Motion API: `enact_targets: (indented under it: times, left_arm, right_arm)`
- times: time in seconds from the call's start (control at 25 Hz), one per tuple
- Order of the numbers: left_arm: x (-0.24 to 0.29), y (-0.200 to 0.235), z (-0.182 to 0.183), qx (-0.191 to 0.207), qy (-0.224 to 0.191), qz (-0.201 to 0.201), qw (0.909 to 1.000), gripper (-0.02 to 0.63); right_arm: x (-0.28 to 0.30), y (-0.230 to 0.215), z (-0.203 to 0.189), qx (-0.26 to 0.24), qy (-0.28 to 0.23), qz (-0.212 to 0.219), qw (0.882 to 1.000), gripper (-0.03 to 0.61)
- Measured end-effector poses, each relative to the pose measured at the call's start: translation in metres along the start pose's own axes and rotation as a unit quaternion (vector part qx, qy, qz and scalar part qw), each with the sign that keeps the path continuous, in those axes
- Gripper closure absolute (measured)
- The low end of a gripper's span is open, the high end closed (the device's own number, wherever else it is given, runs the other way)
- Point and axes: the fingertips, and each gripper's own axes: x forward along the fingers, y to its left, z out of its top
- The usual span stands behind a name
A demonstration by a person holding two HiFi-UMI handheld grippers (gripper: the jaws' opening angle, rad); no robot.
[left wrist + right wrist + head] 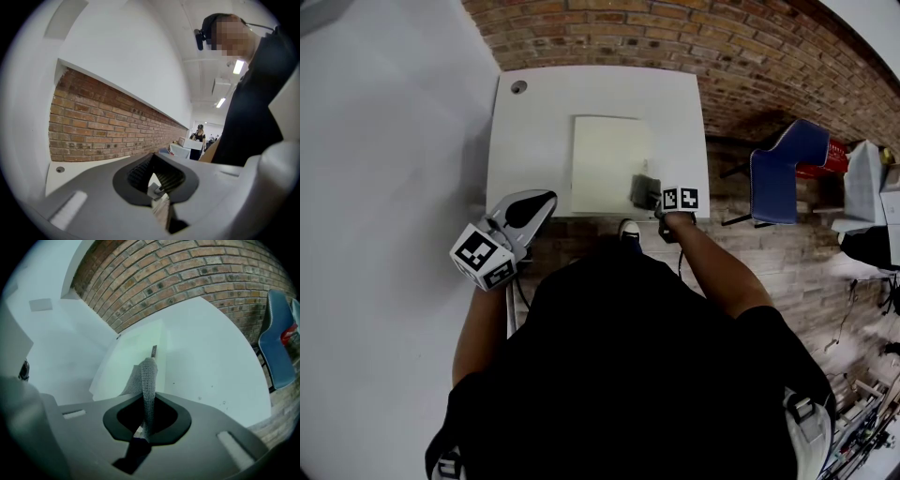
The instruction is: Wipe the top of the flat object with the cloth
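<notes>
The right tool (147,414) was pressed together on a grey cloth (148,377), which ran up out of the jaws and draped forward. In the head view the cloth (643,190) lay just ahead of that tool (661,200), over the near right corner of the pale sheet (605,159). It seemed to rest on the sheet, though actual contact was hard to confirm. The sheet lay flat on the white bench (534,122) and stretched away ahead and to the left of the tool. A strip of bare bench remained to the tool's right, and a blue chair (783,173) stood well beyond that.

The left tool (525,211) was well apart to the left, by the bench's near left corner and clear of the sheet. In its own view the tool (157,185) had its jaws together with nothing between them.

As a judgement, the wipe was at or near its start. The cloth was gripped and brought to one corner, but almost the whole top of the sheet (136,347) lay uncovered ahead of it. No streak or mark showed which parts, if any, were done. Sweeps forward and leftward across the sheet were left.
</notes>
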Motion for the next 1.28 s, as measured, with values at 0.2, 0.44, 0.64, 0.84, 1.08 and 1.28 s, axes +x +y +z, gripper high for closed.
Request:
enact_targets:
  times: [0.2,0.44,0.64,0.84,1.08,1.28]
  left_arm:
    - [0.000,0.004,0.001,-0.004,-0.005,0.001,1.0000,0.611]
    - [0.001,0.008,0.004,-0.005,-0.012,0.004,0.9999,0.611]
    - [0.001,0.014,0.002,-0.017,-0.014,0.006,0.9997,0.611]
    - [0.007,0.016,0.010,-0.016,-0.015,0.003,0.9998,0.611]
    - [0.015,0.020,0.013,-0.016,-0.018,-0.002,0.9997,0.611]
    - [0.020,0.021,0.017,-0.012,-0.017,-0.005,0.9998,0.611]
  right_arm:
    - [-0.013,0.023,0.012,-0.028,-0.022,0.022,0.999,0.568]
    - [-0.047,0.043,0.025,-0.060,-0.057,0.041,0.996,0.568]
    - [-0.075,0.051,0.040,-0.108,-0.088,0.031,0.990,0.568]
    - [-0.105,0.064,0.067,-0.125,-0.134,0.035,0.982,0.568]
    - [-0.142,0.089,0.097,-0.154,-0.184,0.045,0.970,0.568]
    - [-0.171,0.105,0.116,-0.173,-0.228,0.044,0.957,0.568]
